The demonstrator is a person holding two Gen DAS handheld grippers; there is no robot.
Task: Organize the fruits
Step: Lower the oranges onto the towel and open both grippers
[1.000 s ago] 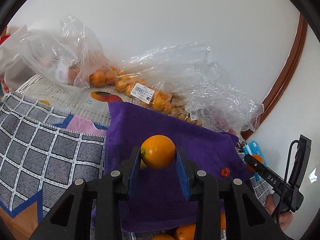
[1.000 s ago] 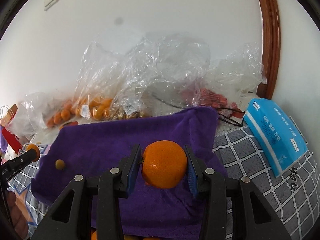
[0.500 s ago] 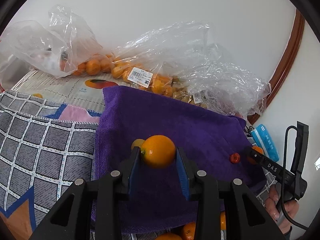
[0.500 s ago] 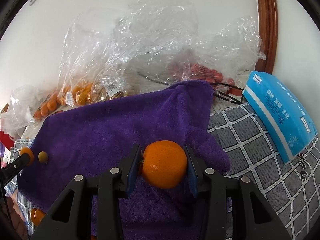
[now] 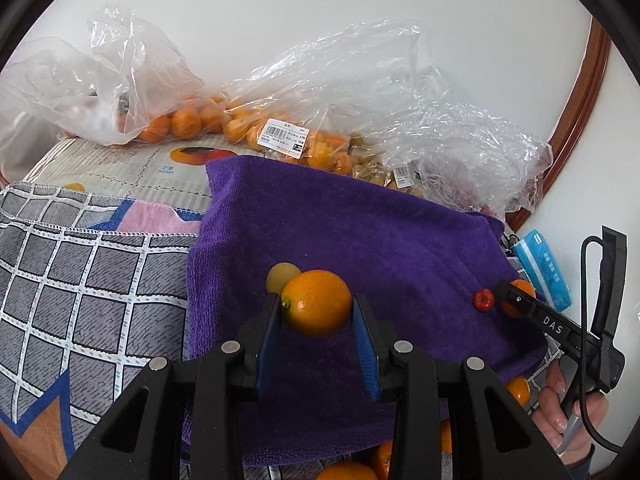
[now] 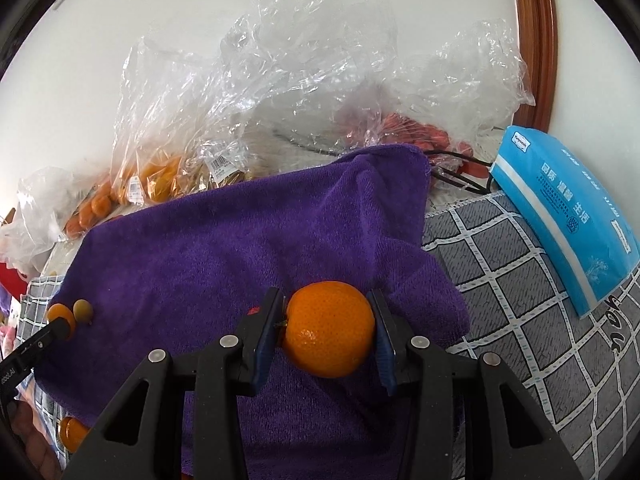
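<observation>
My left gripper [image 5: 316, 320] is shut on a small smooth orange fruit [image 5: 317, 303], held just above the purple towel [image 5: 360, 232]. A yellowish round fruit [image 5: 282, 276] lies on the towel right behind it. A small red fruit [image 5: 483, 300] lies on the towel's right side, beside my right gripper [image 5: 516, 300]. My right gripper [image 6: 328, 332] is shut on a mandarin [image 6: 330, 328], low over the towel's [image 6: 240, 248] right part. The left gripper [image 6: 58, 322] with its fruit shows at the far left, next to the yellowish fruit [image 6: 83, 311].
Clear plastic bags of oranges [image 5: 180, 120], kumquats [image 5: 304, 140] and red fruits [image 6: 420, 136] line the wall. A blue tissue pack [image 6: 568, 220] lies on the grey checked cloth [image 6: 520, 300] at right. Loose oranges [image 5: 518, 390] sit near the towel's front edge.
Both grippers have come down and forward over the purple towel, each still holding its fruit. The towel now fills more of both views.
</observation>
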